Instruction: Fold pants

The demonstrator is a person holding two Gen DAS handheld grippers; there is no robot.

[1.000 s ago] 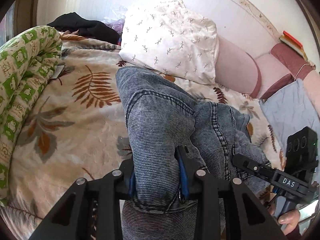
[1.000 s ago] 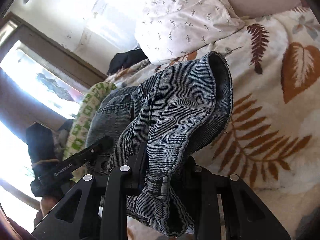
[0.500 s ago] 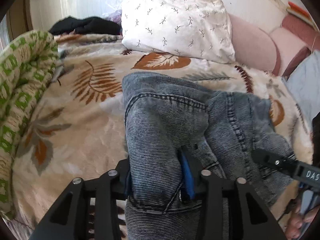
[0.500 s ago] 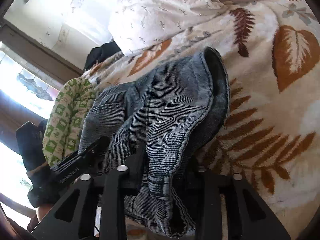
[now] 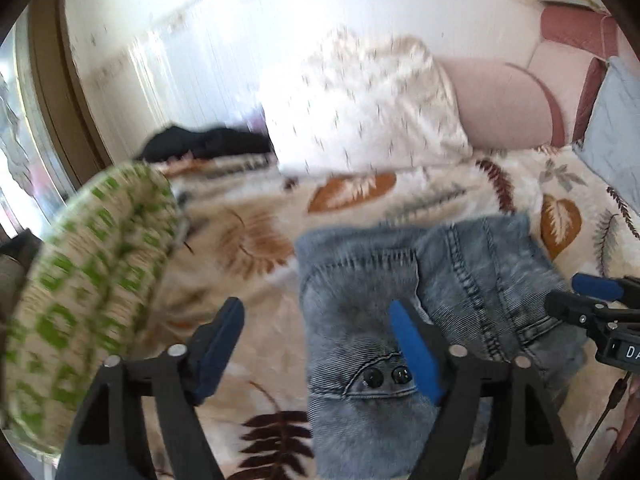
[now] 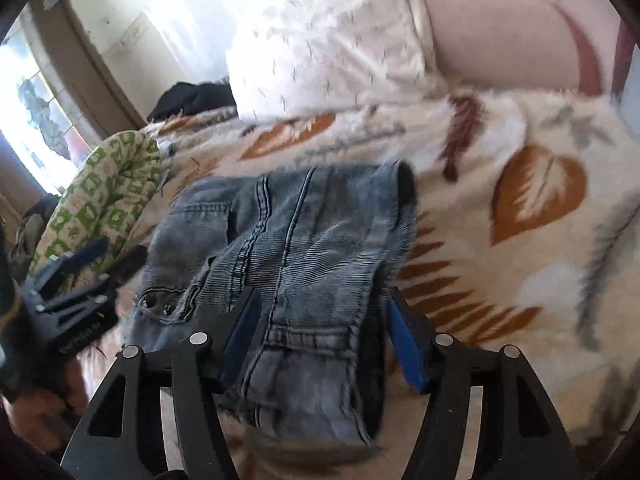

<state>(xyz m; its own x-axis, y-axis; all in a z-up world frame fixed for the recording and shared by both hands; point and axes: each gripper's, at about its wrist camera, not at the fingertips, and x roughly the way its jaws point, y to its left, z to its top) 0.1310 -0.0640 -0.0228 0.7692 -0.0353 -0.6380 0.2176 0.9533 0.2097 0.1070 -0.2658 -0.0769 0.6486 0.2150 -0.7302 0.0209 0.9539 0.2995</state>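
Pants folded on bed, pillow at 12 o'clock. Left tool wide, empty. Right tool wide, straddling waistband, probably released; blurry. Risk: finger snags denim on withdrawal, drags fold open.

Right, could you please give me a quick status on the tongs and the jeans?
Left tongs open, off the denim. Right tongs open, straddling the folded jeans. Jeans lying on the leaf-print blanket. Nothing in the way.

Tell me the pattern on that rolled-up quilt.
Green shapes on cream for the quilt, clearest in the right wrist view.
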